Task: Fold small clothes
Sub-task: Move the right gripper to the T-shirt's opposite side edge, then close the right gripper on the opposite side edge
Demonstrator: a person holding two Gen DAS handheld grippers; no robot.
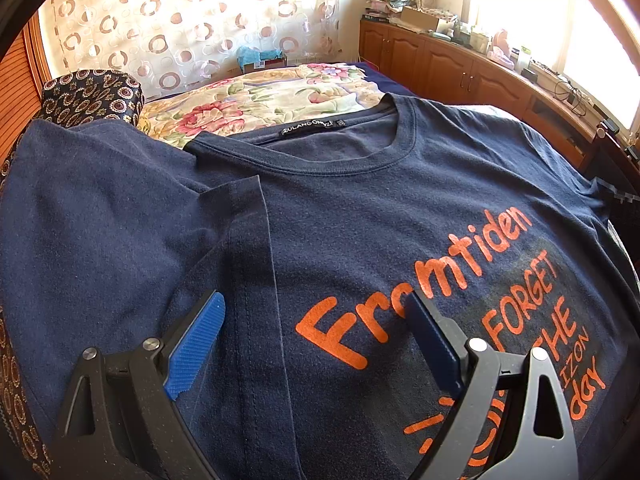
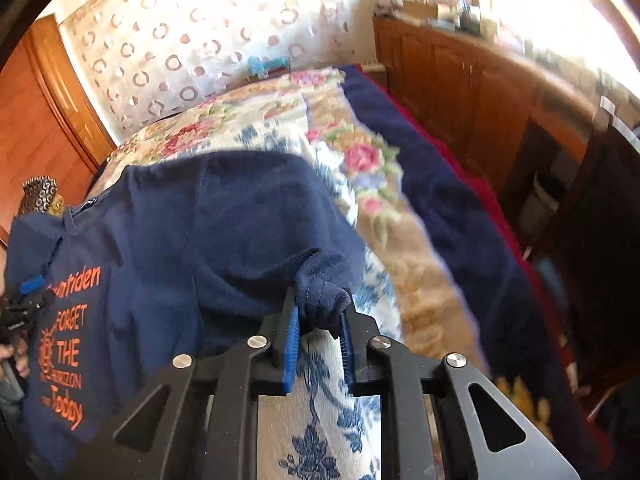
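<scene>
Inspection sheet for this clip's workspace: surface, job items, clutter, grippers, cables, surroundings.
Surface: bed with floral quilt.
Job's things: navy T-shirt, orange print up, left sleeve folded inward.
Clutter: patterned cushion beside the shirt.
Grippers: left gripper open above the print; right gripper shut on a bunch of shirt fabric.
Cables: wires on cabinet top.
Surroundings: wooden cabinets, circle-patterned curtain, bright window.
</scene>
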